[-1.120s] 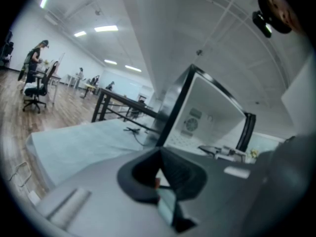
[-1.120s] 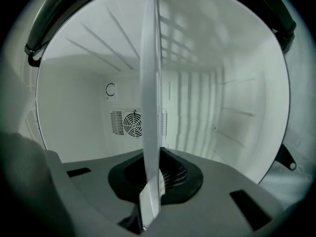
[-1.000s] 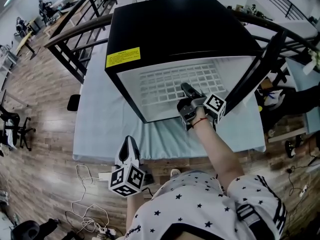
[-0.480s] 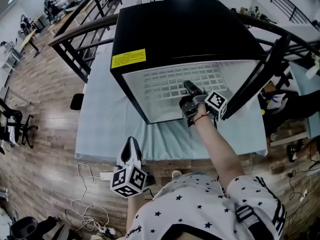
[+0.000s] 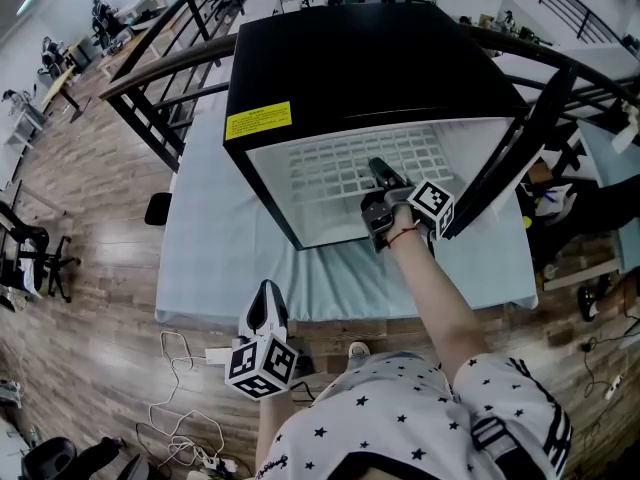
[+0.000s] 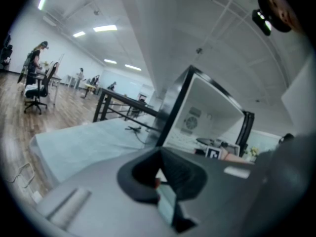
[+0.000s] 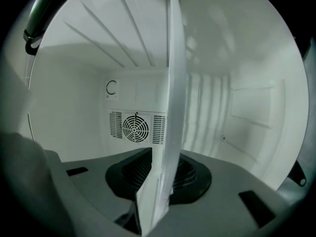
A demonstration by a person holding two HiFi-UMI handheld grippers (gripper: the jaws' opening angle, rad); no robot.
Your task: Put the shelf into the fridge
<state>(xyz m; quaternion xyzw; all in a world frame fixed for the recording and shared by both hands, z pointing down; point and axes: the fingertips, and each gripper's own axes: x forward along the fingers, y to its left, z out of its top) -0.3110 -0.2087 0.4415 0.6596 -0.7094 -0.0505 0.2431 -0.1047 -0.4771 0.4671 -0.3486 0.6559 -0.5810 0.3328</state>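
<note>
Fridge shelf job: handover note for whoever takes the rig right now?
Left claw: shut, empty, held in front of the pale-blue-covered table.
Right claw: inside the black mini fridge, jaws have just been opening, white grid shelf's front edge between them.
Done: shelf lies level inside the fridge; seating on its rails can't be judged.
Left: let go fully, draw the right claw out.
</note>
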